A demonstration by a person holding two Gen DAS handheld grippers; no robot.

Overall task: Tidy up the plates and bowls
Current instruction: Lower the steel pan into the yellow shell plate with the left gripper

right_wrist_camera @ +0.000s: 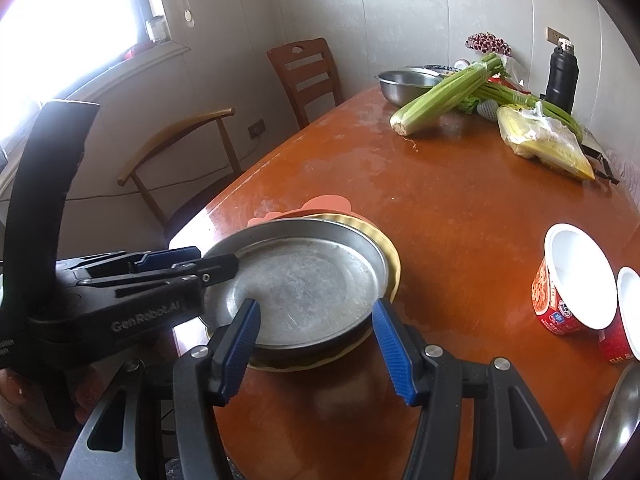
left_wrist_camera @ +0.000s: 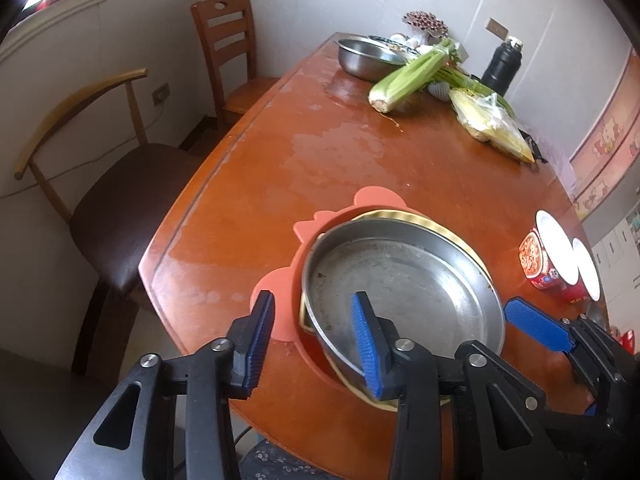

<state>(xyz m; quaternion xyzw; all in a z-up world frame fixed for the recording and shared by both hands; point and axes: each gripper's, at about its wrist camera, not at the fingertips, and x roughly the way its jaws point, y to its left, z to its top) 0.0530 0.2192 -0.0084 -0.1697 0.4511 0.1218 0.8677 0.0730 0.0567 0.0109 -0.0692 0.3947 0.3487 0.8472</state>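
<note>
**Plates stacked at the table's near corner**

Here the wooden table fills both views, glossy orange-brown, with two chairs along its left side. At the far end lie a bunch of celery, a steel bowl, a bagged bundle of yellow produce and a black flask.

Near the closest corner sits the stack: a round metal plate rests on top of a yellow scalloped plate, and both lie on a pink silicone plate with ear-like tabs. To the right of the stack, well apart from it, stand two red instant-noodle cups with white insides, side by side.

The left gripper has its jaws spread; in its own view one blue finger lies over the pink plate's left side and the other over the metal plate's near rim, though contact cannot be told. The right gripper is likewise spread wide, its blue pads flanking the near edge of the stack without clearly touching it.
</note>
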